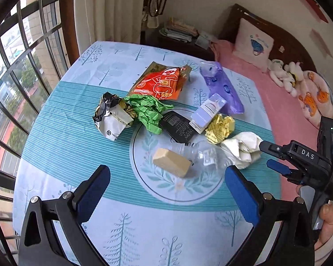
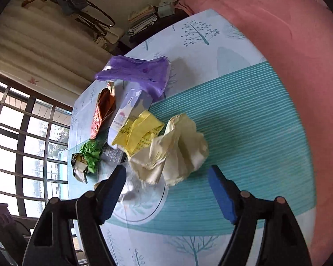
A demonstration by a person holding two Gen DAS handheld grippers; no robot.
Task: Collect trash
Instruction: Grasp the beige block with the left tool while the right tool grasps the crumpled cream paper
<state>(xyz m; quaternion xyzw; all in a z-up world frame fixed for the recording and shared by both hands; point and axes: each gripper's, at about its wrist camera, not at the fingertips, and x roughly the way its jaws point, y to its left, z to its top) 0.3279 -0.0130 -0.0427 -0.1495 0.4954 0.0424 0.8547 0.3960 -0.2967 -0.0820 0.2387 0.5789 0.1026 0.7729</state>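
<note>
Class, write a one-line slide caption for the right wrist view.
Right gripper, jaws open, approaches a crumpled cream paper ball beside a yellow wrapper on the tablecloth.

Home bedroom: bed [image 1: 266, 93] with pink sheet, pillow [image 1: 254, 43], plush toys [image 1: 285, 75], curtain [image 1: 113, 8], barred window [image 1: 17, 71], clothed counter [image 1: 77, 133].

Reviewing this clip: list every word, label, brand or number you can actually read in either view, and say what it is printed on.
"DAS": white letters on the right gripper body, left wrist view.
Orange snack bag: cartoon print and text, too small to read.
Black packet: lines of white text, unreadable.
Small lavender box: label blurred.
White label on the clear plastic cup: print too small.
Yellow wrapper: dark characters, blurred.
Silver wrapper: a round mark and tiny print, unreadable.
</note>
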